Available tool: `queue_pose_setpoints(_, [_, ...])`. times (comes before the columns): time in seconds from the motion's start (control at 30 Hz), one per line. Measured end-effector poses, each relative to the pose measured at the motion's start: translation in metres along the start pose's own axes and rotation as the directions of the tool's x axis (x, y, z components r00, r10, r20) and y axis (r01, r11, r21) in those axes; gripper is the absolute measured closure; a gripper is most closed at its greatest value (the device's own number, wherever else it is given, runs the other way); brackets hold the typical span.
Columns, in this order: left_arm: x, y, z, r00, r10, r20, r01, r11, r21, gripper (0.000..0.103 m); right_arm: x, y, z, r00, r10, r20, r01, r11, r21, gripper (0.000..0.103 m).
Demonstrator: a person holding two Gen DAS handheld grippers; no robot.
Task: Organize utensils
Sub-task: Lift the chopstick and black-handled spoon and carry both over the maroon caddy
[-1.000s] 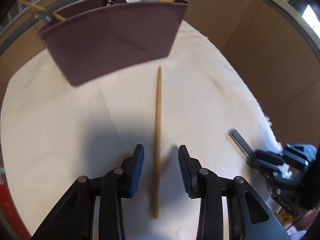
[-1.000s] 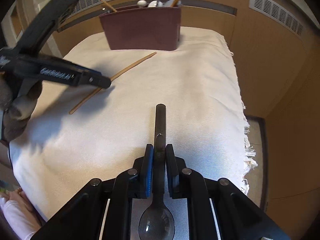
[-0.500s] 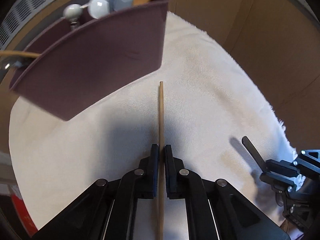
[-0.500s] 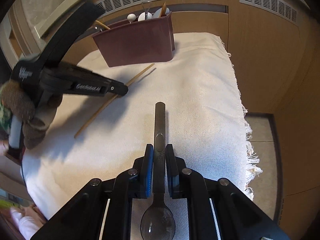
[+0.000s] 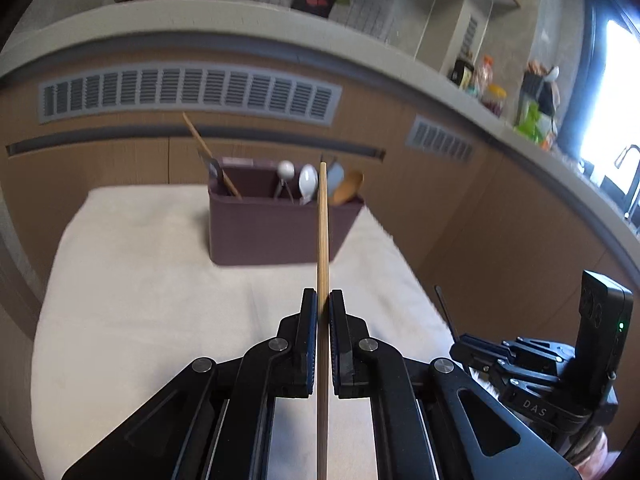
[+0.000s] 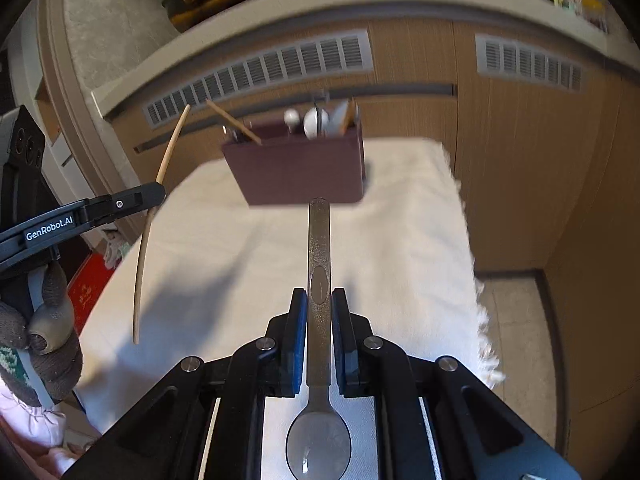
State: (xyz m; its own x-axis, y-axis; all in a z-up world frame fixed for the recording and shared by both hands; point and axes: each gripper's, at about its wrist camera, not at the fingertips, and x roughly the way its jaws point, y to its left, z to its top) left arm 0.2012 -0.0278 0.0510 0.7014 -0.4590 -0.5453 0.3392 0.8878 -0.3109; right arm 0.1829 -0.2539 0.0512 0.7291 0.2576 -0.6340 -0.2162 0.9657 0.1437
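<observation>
1. Left wrist view, far left: white cloth [image 5: 140,280] spread over the bench, bare at this side.
2. Centre, at the far end of the cloth: maroon utensil holder [image 5: 276,232], upright; inside it, left to right, a slanted wooden stick [image 5: 208,156] in the left compartment, then a white ball-ended utensil [image 5: 286,169], a white spoon [image 5: 308,179], a pale blue utensil [image 5: 335,174] and a wooden spoon [image 5: 349,187] in the right part.
3. Centre foreground: left gripper [image 5: 323,320], fingers clamped together on a wooden chopstick [image 5: 322,232]; chopstick lifted clear of the cloth, running straight ahead, tip overlapping the holder's right part in the picture.
4. Lower right: right gripper [image 5: 460,344] seen from the side, a thin dark handle projecting from it.
5. Right wrist view, left edge: gloved hand [image 6: 44,320] under the left gripper [image 6: 154,196]; chopstick [image 6: 150,224] pinched near its middle, steeply tilted, both ends free in the air.
6. Centre, far: holder [image 6: 300,168] on the cloth [image 6: 400,260].
7. Centre foreground: right gripper [image 6: 319,304], fingers clamped on the handle of a metal spoon [image 6: 319,248]; bowl toward the camera, handle end pointing at the holder, spoon off the cloth.
</observation>
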Motion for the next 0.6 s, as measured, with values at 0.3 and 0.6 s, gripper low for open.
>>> queue_pose_setpoints(0.3, [-0.064, -0.029, 0.120, 0.941, -0.008, 0.339, -0.022, 0.996, 0.086, 0.097, -0.071, 0.026, 0.141, 0.901, -0.062, 0.428, 0.105, 0.992, -0.076, 0.092])
queue_pose_setpoints(0.6, [-0.068, -0.025, 0.187, 0.862, 0.016, 0.506, -0.074, 0.993, 0.096, 0.097, -0.050, 0.035, 0.216, 0.833, -0.048, 0.551, 0.093, 0.994, -0.055, 0.092])
